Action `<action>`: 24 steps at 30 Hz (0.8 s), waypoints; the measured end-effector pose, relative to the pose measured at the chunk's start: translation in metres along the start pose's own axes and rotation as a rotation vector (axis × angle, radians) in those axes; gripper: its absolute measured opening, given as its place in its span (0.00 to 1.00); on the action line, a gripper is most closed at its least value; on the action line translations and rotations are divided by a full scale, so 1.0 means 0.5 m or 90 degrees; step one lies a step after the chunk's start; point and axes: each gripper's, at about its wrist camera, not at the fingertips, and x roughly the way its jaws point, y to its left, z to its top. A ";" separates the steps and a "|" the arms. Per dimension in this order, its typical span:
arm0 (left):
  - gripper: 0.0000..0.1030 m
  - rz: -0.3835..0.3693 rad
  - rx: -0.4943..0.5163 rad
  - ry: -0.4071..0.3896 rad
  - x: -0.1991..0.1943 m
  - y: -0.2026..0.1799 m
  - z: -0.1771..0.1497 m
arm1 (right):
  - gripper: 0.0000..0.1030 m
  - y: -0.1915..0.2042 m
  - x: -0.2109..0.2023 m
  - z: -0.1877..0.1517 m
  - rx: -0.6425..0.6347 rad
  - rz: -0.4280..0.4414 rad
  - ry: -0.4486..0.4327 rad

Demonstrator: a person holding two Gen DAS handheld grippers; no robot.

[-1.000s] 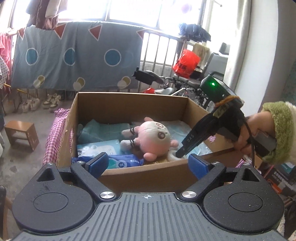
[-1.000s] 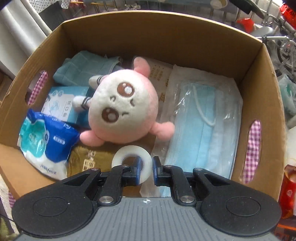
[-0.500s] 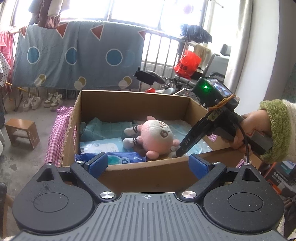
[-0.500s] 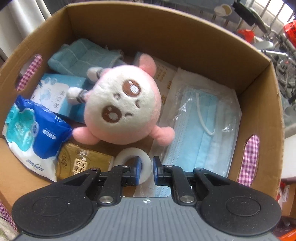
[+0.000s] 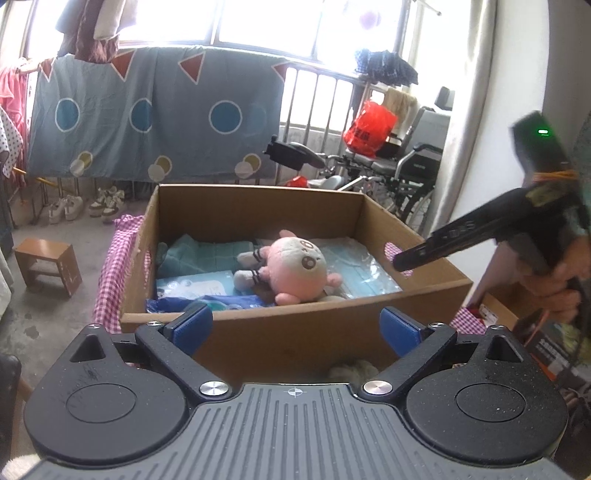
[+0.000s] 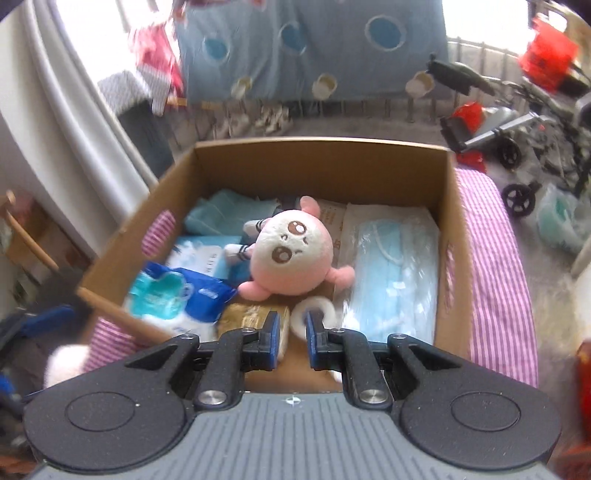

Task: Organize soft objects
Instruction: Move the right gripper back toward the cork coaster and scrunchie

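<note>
Pink and cream plush toy [image 6: 293, 254] in a brown cardboard box [image 6: 321, 162].
Pale blue face masks [image 6: 391, 280] at its 3 o'clock; blue-and-white wipes pack [image 6: 181, 295] at 8 o'clock; pink-and-white gingham cloth [image 6: 495, 269] beneath the box.

A grey-blue sheet [image 5: 147, 118] printed with blue circles and red triangles hangs across the railing below the bright window [image 5: 258, 22]. Pairs of pale shoes [image 5: 85, 206] line the floor beneath the sheet's left end. A small wooden stool [image 5: 48, 264] stands on the concrete floor [image 5: 44, 325], off the desk's left edge. A red plastic bag [image 5: 369, 127] hangs above a folded wheelchair [image 5: 406, 173] past the desk's far right corner. A pale curtain [image 5: 465, 118] falls along the right wall. Clothes [image 5: 88, 29] hang at upper left.
</note>
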 end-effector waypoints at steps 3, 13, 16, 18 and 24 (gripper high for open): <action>0.95 -0.024 0.009 0.018 0.008 -0.020 -0.005 | 0.16 -0.032 -0.052 -0.062 0.070 0.021 -0.024; 0.94 -0.138 0.092 0.113 0.073 -0.134 -0.059 | 0.17 -0.111 -0.063 -0.263 0.280 0.061 -0.009; 0.91 -0.174 0.114 0.147 0.099 -0.167 -0.080 | 0.17 -0.124 -0.057 -0.300 0.311 0.065 -0.005; 0.88 -0.188 0.141 0.170 0.116 -0.192 -0.092 | 0.19 -0.128 -0.052 -0.314 0.316 0.060 -0.002; 0.70 -0.184 0.213 0.220 0.175 -0.253 -0.130 | 0.46 -0.142 -0.027 -0.326 0.316 0.061 -0.004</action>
